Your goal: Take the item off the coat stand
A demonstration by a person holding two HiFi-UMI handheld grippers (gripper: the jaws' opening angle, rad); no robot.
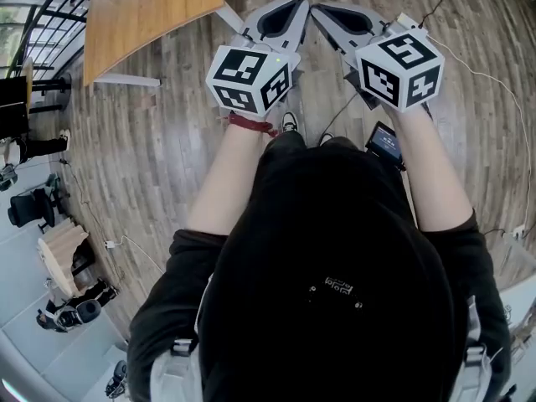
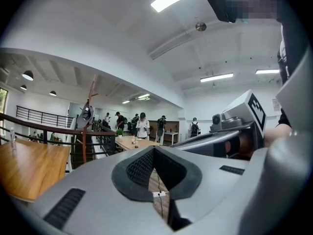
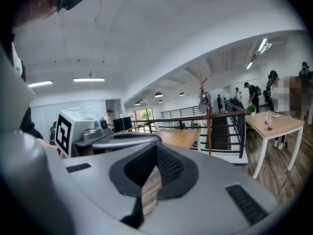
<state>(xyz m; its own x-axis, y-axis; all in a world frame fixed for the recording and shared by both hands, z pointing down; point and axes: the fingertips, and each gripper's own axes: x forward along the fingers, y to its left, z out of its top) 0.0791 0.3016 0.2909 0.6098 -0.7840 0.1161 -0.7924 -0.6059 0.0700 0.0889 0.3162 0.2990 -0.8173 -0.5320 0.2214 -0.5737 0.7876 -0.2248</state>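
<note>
well beyond the left gripper (image 2: pixel 155 149), the item (image 2: pixel 86 116) hangs on the coat stand (image 2: pixel 84 148).

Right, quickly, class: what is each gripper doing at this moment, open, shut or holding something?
Left grey two-jaw gripper: shut, holding nothing.
Right grey two-jaw gripper: shut, holding nothing.

Wood floor (image 1: pixel 167 149) being crossed by white cable (image 1: pixel 487 75); wooden table (image 1: pixel 142 7) being carried at upper left.
</note>
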